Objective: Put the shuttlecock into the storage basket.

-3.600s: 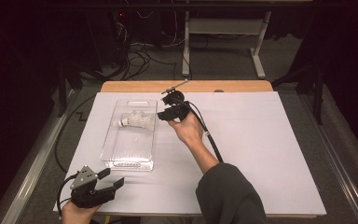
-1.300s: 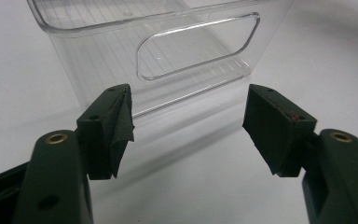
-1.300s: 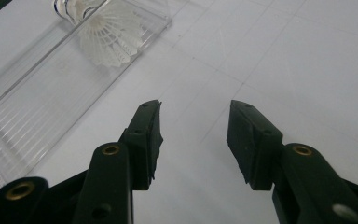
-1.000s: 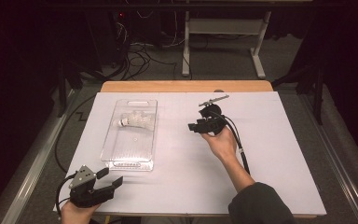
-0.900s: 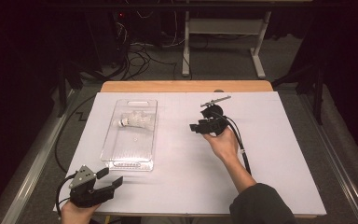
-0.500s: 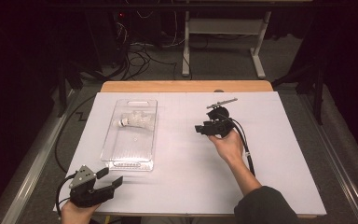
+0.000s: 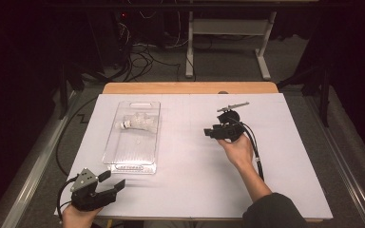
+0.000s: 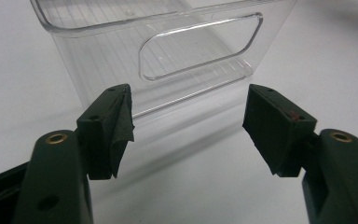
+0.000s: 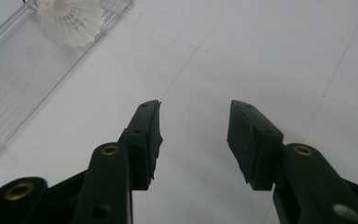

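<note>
I hold both grippers over a white table. The shuttlecock (image 7: 135,122) lies in the far end of a clear bin (image 7: 119,156). My left gripper (image 8: 186,126), jaws apart and empty, sits just before the bin's near handle wall. My right gripper (image 7: 210,133), jaws apart and empty, is well right of the bin. Risk: nudging the light bin would slide it, rolling the shuttlecock. I see no readable writing.
</note>
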Tool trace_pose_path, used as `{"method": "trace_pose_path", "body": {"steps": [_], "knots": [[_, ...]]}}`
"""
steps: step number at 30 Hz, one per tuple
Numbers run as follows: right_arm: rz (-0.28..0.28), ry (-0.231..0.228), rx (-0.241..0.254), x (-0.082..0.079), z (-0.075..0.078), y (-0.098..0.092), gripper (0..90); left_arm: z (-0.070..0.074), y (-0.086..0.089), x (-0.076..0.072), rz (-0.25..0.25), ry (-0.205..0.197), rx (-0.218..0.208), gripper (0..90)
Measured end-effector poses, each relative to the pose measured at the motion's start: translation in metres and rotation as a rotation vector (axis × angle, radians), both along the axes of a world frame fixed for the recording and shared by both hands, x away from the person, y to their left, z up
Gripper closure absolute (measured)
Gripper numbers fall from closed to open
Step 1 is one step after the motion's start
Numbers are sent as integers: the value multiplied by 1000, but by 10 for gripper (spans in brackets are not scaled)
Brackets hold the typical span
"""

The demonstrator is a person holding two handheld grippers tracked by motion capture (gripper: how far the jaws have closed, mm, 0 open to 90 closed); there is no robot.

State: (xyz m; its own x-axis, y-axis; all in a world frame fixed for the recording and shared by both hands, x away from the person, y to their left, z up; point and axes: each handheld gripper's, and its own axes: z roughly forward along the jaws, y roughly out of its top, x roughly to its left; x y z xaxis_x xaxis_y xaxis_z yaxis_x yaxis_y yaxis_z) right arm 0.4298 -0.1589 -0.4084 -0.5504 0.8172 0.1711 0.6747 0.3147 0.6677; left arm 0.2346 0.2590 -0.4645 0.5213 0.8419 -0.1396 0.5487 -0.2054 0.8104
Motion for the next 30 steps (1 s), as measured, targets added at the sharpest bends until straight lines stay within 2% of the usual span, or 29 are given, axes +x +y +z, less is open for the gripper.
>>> {"method": "trace_pose_path", "body": {"steps": [11, 17, 30], "knots": [[-9, -13, 6, -4, 0, -11, 545, 0, 0, 0, 2, 1, 0, 337], [-19, -1, 30, -6, -2, -17, 541, 0, 0, 0, 2, 1, -1, 337], [-27, -7, 26, -11, -3, -27, 535, 0, 0, 0, 3, 2, 0, 337]]}}
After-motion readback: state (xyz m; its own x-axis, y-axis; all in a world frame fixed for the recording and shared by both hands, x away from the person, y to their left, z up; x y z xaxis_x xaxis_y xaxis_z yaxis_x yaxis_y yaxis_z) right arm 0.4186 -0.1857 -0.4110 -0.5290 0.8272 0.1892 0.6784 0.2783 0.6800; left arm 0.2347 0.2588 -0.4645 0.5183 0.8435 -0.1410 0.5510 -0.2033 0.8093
